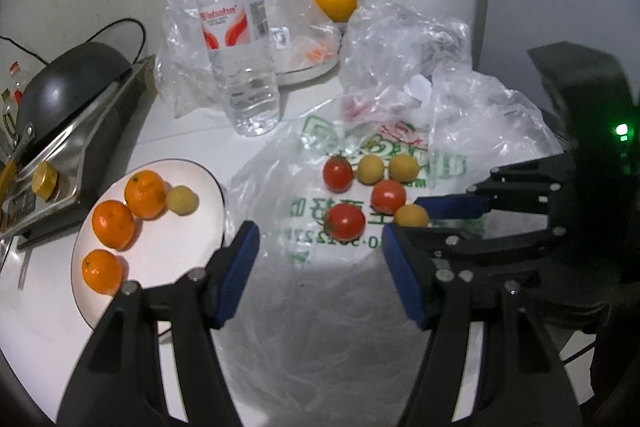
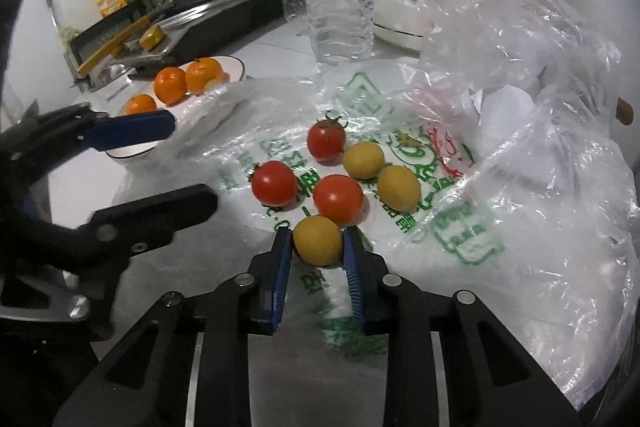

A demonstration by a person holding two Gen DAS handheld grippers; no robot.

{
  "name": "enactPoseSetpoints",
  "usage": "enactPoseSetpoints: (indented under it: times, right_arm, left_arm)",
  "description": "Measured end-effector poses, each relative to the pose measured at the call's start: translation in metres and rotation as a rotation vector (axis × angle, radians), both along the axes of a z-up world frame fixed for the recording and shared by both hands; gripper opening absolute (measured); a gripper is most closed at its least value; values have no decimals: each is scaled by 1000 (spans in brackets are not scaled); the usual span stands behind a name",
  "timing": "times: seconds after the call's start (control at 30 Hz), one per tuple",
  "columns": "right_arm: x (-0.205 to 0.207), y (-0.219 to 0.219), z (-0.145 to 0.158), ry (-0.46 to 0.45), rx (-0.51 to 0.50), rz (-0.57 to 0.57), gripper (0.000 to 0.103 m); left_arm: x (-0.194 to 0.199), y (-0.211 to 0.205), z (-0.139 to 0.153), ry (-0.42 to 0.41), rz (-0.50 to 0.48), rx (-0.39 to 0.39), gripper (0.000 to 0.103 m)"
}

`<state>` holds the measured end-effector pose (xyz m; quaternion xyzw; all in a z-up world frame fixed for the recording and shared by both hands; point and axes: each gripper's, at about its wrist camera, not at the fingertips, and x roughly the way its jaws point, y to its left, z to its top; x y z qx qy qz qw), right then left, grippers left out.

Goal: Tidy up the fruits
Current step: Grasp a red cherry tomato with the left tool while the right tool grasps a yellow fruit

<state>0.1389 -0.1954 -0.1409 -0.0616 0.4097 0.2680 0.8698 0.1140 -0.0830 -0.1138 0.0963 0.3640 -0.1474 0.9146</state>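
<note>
On a printed plastic bag (image 2: pixel 460 227) lie three red tomatoes (image 2: pixel 338 199) and two loose yellow fruits (image 2: pixel 399 187). My right gripper (image 2: pixel 317 247) is shut on a third yellow fruit (image 2: pixel 318 241) at the near edge of the group, its blue pads pressing both sides. In the left wrist view the same fruit (image 1: pixel 412 215) shows beside a right finger (image 1: pixel 456 207). My left gripper (image 1: pixel 320 267) hangs open over the bag with nothing between its fingers. To its left, a white plate (image 1: pixel 180 267) holds three oranges (image 1: pixel 113 224) and one yellow fruit (image 1: pixel 182 200).
A water bottle (image 1: pixel 240 59) stands behind the bag. Crumpled clear bags (image 1: pixel 404 39) pile up at the back and right. A far plate (image 1: pixel 308 71) carries one more orange (image 1: pixel 335 1). A dark wok on a stove (image 1: pixel 68 87) sits to the left.
</note>
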Motion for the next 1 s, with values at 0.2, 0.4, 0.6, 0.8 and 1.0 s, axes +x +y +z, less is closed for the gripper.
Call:
enactPoseSetpoints:
  times: [0.2, 0.4, 0.6, 0.8, 1.0]
  right_arm:
    - [0, -19, 8, -28, 23, -45, 28]
    - [-1, -37, 14, -47, 55, -78, 28]
    - [-4, -45, 15, -50, 97, -79, 28]
    - [-7, -54, 15, -53, 113, -92, 28]
    - [-8, -55, 15, -57, 113, -90, 28]
  left_arm:
    - [12, -7, -2, 28, -34, 3, 65]
    - [25, -18, -4, 45, -70, 13, 64]
    - [35, -31, -18, 79, -91, 76, 52]
    - [42, -37, -30, 93, -91, 133, 39]
    - [45, -38, -37, 108, -102, 137, 32]
